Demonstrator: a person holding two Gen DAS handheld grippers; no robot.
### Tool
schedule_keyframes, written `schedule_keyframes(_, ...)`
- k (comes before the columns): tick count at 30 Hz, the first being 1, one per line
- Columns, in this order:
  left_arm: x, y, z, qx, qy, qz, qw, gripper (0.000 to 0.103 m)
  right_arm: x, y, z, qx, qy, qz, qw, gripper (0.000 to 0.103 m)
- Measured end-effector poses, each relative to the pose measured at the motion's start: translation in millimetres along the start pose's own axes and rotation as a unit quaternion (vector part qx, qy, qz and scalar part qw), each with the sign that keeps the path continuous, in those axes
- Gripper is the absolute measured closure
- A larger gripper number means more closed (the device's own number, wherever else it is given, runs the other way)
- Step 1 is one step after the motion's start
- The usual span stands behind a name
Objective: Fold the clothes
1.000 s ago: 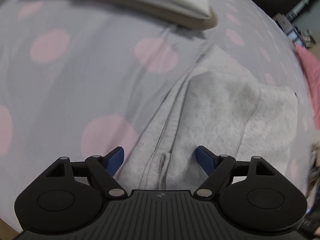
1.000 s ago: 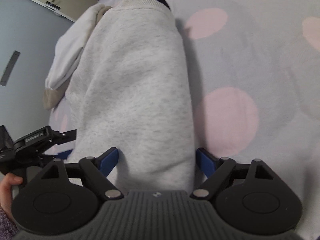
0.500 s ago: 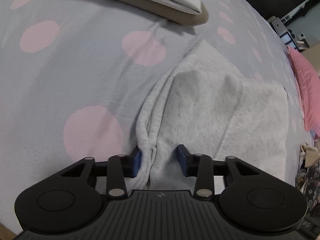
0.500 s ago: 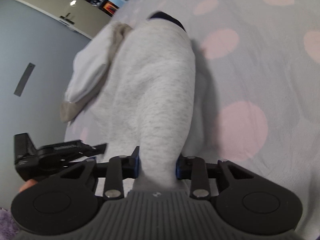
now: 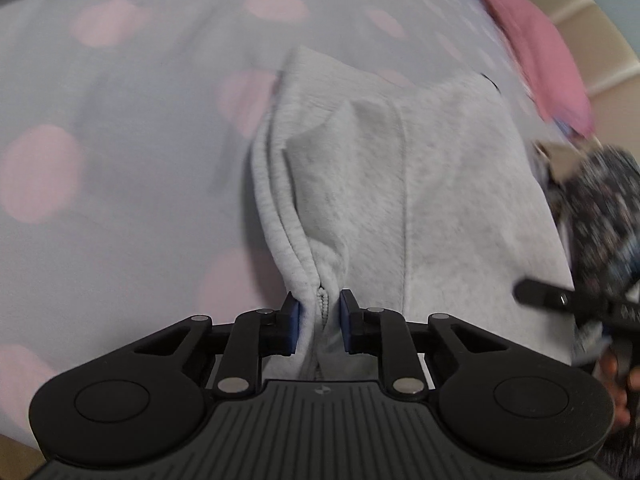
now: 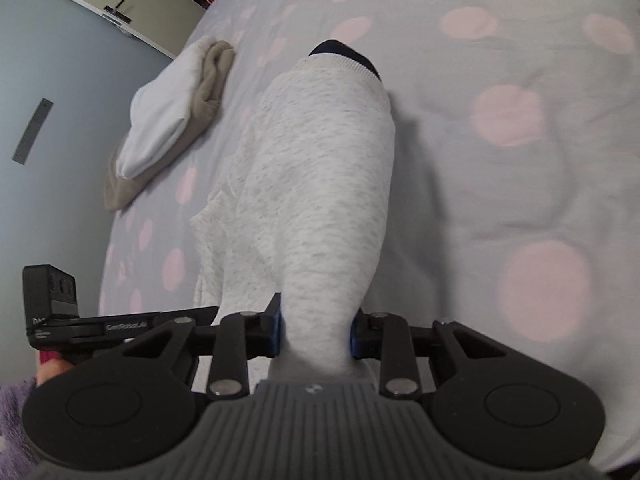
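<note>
A grey sweatshirt (image 6: pixel 316 184) lay on a spotted bedspread (image 6: pixel 500 160), its near end lifted off the bed between two hand-held grippers. The left gripper (image 5: pixel 319 322) was closing on a bunched edge of the garment, by a zip and ribbed hem, with the cloth gathered between its pads. The right gripper (image 6: pixel 316 330) was clamped on a thick fold of the same sweatshirt, the fabric narrowing to a neck where the pads pinched it. The far end, with a dark collar band (image 6: pixel 344 54), rested on the bedspread near a pile of folded laundry (image 6: pixel 168 120). The fleece looked soft, limp and light, likely to sag and stretch rather than hold a shape, so edges and corners, taken well apart, seemed the surest places to grip.
</note>
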State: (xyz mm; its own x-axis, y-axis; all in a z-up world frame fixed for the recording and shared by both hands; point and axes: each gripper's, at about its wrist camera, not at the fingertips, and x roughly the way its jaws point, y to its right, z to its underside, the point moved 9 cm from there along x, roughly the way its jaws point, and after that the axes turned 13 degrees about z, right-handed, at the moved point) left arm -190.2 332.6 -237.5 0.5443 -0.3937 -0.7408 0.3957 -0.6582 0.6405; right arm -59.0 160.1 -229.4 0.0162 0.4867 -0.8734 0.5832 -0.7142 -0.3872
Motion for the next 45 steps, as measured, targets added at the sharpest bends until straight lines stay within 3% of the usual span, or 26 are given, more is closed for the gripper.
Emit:
schedule_keyframes(5,15.4,2.8,6.9,0.008,-0.019,-0.008,0.9998,0.085,19.1,27.7,16.7,0.008,-0.015,0.018,1.000,0.068)
schedule_keyframes(10,8.2,-2.8,5.0,-0.014,-0.020,0.004,0.9997,0.079,30.0,42.8,24.0,0.020,-0.024,0.034,0.999,0.051)
schedule_keyframes(12,1.7,1.1,3.4,0.003,-0.016,-0.002,0.9999,0.076,23.1,45.3,21.1,0.015,-0.016,0.052,0.998,0.046)
schedule_keyframes(16,-23.6,9.7,-10.7,0.048,0.017,-0.025,0.9984,0.075,4.1,49.0,10.6,-0.025,0.025,0.102,0.994,0.046)
schedule_keyframes(19,-43.4,18.3,-27.8,0.093,0.056,-0.049,0.9930,0.064,-10.3,41.7,-4.8,-0.056,0.054,0.111,0.991,0.046)
schedule_keyframes(21,-39.9,26.6,-36.3,0.117,0.061,-0.056,0.9897,0.057,-16.7,32.1,-16.0,-0.086,0.071,0.110,0.988,0.046)
schedule_keyframes(25,-23.4,44.2,-51.1,0.162,0.062,-0.064,0.9828,0.053,-12.0,17.8,-38.0,-0.141,0.097,0.123,0.977,0.051)
schedule_keyframes(26,-17.2,45.5,-53.3,0.168,0.059,-0.070,0.9815,0.054,-8.6,17.4,-41.4,-0.143,0.102,0.121,0.977,0.052)
schedule_keyframes(27,-10.6,44.4,-53.3,0.170,0.055,-0.075,0.9811,0.061,-6.0,18.4,-44.1,-0.143,0.106,0.117,0.977,0.052)
schedule_keyframes(28,-5.0,43.1,-52.2,0.171,0.052,-0.077,0.9810,0.072,-3.6,20.3,-45.0,-0.140,0.109,0.113,0.978,0.052)
schedule_keyframes(29,-1.9,41.9,-50.9,0.170,0.052,-0.076,0.9812,0.092,-1.1,22.6,-45.1,-0.136,0.111,0.109,0.978,0.052)
schedule_keyframes(31,-5.2,43.3,-51.3,0.162,0.064,-0.064,0.9826,0.098,3.8,26.8,-43.1,-0.124,0.110,0.106,0.980,0.053)
schedule_keyframes(34,-22.0,50.3,-57.0,0.155,0.093,-0.045,0.9825,0.100,2.5,22.9,-41.6,-0.124,0.118,0.095,0.981,0.054)
schedule_keyframes(38,-36.2,45.1,-65.2,0.124,0.104,-0.049,0.9856,0.100,-4.3,6.1,-50.3,-0.149,0.140,0.086,0.975,0.055)
schedule_keyframes(45,-8.5,4.3,-75.3,0.079,0.077,-0.091,0.9897,0.099,39.7,-8.3,-61.7,-0.199,0.117,0.123,0.965,0.059)
